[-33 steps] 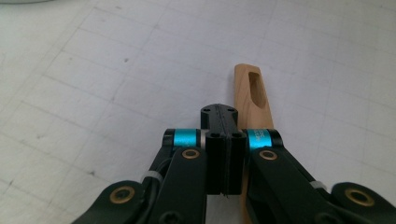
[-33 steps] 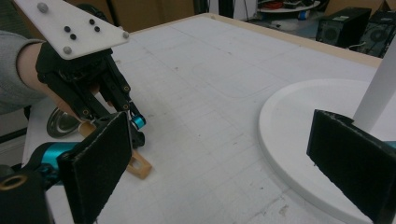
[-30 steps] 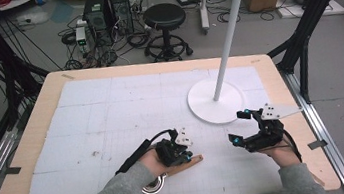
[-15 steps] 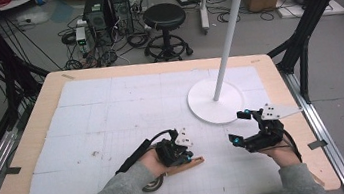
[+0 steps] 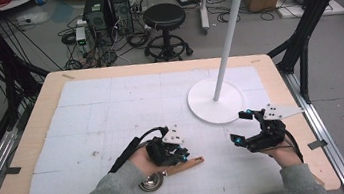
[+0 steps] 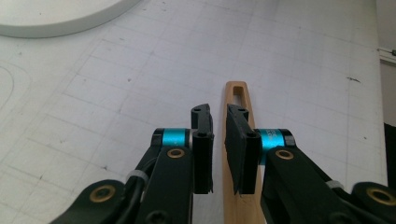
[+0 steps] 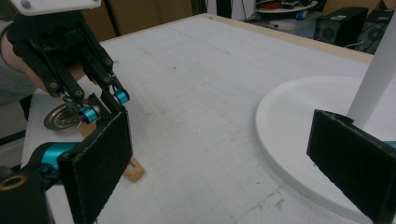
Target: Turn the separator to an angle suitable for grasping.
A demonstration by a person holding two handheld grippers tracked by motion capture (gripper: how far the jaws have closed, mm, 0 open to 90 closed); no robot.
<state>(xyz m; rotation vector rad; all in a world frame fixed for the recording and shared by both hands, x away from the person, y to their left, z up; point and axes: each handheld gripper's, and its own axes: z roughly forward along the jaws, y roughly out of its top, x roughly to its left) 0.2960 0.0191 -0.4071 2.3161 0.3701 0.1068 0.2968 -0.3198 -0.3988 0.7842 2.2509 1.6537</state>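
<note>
Forearms in grey sleeves came in from the near edge of the table [image 5: 49, 100], each hand wrapped around a gripper. The left gripper [image 5: 183, 152] sat low and pointed away from the person's body toward the right gripper [image 5: 242, 127], its grey three-cornered plate on top and its cable trailing back toward the sleeve. In the left gripper view its jaws stood a narrow gap apart; they had just been opening, and the pads pressed on nothing. The right gripper was held level, near the front rim of the white stand base [image 5: 216, 100], and its jaws were spread wide with bare table between them.

The thing at hand was a spatula: a wooden handle [image 6: 239, 100] with a round metal head [image 5: 151, 183]. The handle was a flat, pale brown strip with a slim slot cut through its far end. It lay flat on the white gridded mat, directly under the left gripper's jaws and just below them, well apart from the stand base and nearer the table's front edge.

Its long axis ran almost parallel to that front edge. The slotted tip pointed toward the right gripper, and the metal head lay at the opposite end, beside the left sleeve. Seen from the right gripper view, the slotted tip [image 7: 133, 170] showed past that gripper's own near pad.
</note>
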